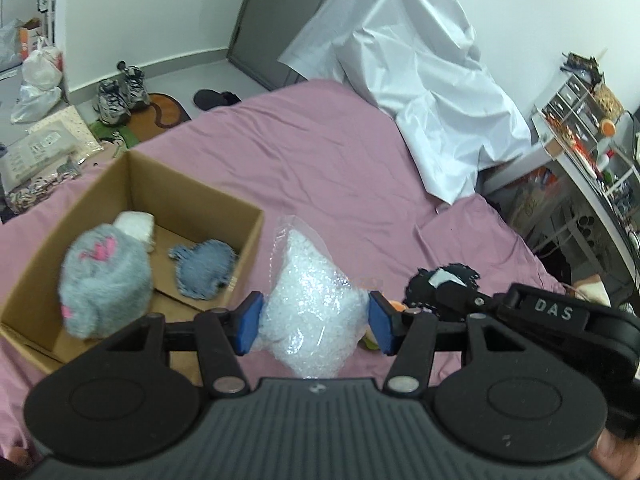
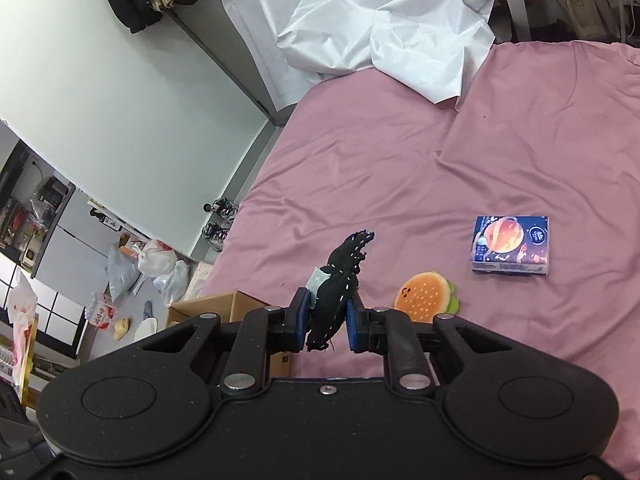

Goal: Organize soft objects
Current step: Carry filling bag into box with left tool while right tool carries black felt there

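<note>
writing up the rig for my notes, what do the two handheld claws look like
Both are black plastic. The left claw has two blue pads on black fingers, linked by silver pivot pins to two round discs, with a ribbed grey body between them. The right claw is built the same, with a smooth speckled black body. Seen from the left camera, its arm carries raised letters DAS.

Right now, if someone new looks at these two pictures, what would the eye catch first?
First, the clear bag of white filling, squeezed in the left gripper, and the black stitched cloth piece, pinched in the right gripper. Next, the open cardboard box on the pink bedsheet, holding a fluffy grey toy and a blue denim piece.
</note>
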A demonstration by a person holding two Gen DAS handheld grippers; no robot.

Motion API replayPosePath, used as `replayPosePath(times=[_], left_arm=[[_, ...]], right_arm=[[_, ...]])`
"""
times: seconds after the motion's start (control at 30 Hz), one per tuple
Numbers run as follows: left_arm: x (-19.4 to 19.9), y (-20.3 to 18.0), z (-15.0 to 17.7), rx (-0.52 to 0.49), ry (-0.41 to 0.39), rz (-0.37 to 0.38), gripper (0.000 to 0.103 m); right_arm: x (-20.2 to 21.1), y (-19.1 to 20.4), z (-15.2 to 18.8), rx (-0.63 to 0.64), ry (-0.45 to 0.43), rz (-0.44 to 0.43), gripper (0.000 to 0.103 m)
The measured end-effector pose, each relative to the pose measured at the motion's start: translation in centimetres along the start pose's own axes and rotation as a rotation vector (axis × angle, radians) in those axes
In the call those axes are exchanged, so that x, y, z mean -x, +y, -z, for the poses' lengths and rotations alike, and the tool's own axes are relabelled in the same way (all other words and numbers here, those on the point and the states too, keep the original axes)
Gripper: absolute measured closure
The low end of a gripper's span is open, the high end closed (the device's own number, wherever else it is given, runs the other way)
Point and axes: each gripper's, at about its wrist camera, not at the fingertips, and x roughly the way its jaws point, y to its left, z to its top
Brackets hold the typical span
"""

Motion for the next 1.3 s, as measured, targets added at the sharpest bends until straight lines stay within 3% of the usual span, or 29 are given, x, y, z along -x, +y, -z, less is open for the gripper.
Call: replayPosePath(times=[0.7, 1.07, 1.3], left_arm=[[4.5, 4.7, -1.6, 0.03, -0.065, -0.064, 0.048], [3.1, 8.1, -2.0, 0.087, -0.053, -0.115, 0.048], [1.2, 9.0, -1.5, 0.079, 0.014, -0.133, 0.047]], right_arm=[[1.5, 4.0, 2.2, 0.145, -0.027, -0.033, 0.084], [0.2, 6.7, 3.3, 0.203, -0.02, -0.093, 0.084], [-0.6, 8.2, 3.8, 0.233, -0.012, -0.116, 0.084]])
